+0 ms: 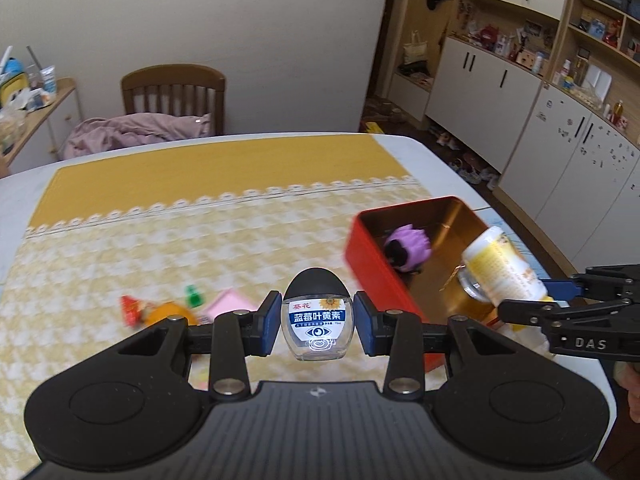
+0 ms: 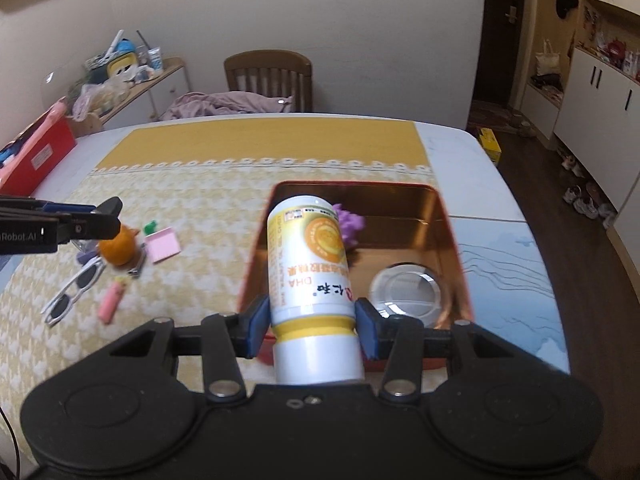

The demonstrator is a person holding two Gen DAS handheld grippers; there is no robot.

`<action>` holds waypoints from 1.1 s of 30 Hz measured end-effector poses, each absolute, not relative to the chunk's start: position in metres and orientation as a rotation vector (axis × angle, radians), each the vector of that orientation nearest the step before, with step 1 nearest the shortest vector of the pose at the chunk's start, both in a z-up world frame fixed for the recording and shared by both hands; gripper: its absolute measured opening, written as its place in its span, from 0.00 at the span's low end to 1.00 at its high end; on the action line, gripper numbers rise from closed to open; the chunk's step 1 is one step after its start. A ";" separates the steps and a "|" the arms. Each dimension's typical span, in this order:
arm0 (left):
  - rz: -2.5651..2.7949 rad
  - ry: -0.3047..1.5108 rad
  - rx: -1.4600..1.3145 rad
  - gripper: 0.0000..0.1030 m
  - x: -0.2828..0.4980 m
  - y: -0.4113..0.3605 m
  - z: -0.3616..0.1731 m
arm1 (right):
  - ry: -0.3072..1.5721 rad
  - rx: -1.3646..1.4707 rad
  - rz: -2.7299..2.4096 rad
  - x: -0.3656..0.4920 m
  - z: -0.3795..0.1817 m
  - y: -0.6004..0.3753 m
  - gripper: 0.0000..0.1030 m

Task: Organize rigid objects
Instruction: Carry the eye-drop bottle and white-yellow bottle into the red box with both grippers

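My left gripper (image 1: 316, 320) is shut on a small clear eye-drop bottle (image 1: 317, 330) with a black cap, held upright in the air over the yellow tablecloth. My right gripper (image 2: 312, 320) is shut on a white and yellow supplement bottle (image 2: 310, 268), held over the near edge of a red tin (image 2: 450, 236) with a gold inside. In the tin lie a purple spiky toy (image 2: 351, 222) and a round clear lid (image 2: 404, 294). The left wrist view shows the tin (image 1: 380, 276) to the right of my left gripper, with the right gripper (image 1: 536, 296) and its bottle (image 1: 502, 266) above it.
Loose on the cloth left of the tin are an orange (image 2: 118, 248), a pink pad (image 2: 162, 245), white sunglasses (image 2: 72, 292), a pink lighter (image 2: 112, 300) and a small green piece (image 2: 150, 227). A red box (image 2: 36, 152) stands at the table's far left. A wooden chair (image 2: 268, 76) stands behind the table.
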State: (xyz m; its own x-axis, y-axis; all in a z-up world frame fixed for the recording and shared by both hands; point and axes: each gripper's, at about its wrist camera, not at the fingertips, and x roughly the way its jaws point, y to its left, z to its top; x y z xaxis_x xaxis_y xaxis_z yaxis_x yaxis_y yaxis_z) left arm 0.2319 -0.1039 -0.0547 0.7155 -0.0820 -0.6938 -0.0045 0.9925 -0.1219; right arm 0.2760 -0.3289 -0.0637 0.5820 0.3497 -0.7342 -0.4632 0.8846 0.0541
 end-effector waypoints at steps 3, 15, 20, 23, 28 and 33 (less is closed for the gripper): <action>-0.064 0.776 -0.105 0.37 0.248 -0.126 -0.056 | 0.829 -0.129 0.470 0.291 -0.065 -0.342 0.44; -0.124 0.842 -0.029 0.37 0.307 -0.206 -0.080 | 0.872 -0.103 0.468 0.350 -0.077 -0.371 0.44; -0.136 0.889 -0.005 0.37 0.329 -0.228 -0.094 | 0.895 -0.125 0.471 0.374 -0.084 -0.370 0.44; -0.126 0.930 0.005 0.37 0.340 -0.236 -0.107 | 0.927 -0.137 0.482 0.385 -0.092 -0.367 0.44; -0.102 0.964 0.026 0.37 0.351 -0.246 -0.121 | 0.948 -0.173 0.496 0.398 -0.098 -0.357 0.44; -0.094 0.987 0.018 0.37 0.360 -0.250 -0.129 | 0.971 -0.190 0.510 0.409 -0.105 -0.349 0.43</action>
State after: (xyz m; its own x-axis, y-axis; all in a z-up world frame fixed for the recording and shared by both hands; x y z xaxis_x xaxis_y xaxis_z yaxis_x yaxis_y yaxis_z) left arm 0.3602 -0.2496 -0.1294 0.5472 -0.0712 -0.8340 0.0876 0.9958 -0.0275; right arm 0.4093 -0.3494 -0.1047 0.4579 0.3275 -0.8265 -0.4942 0.8666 0.0696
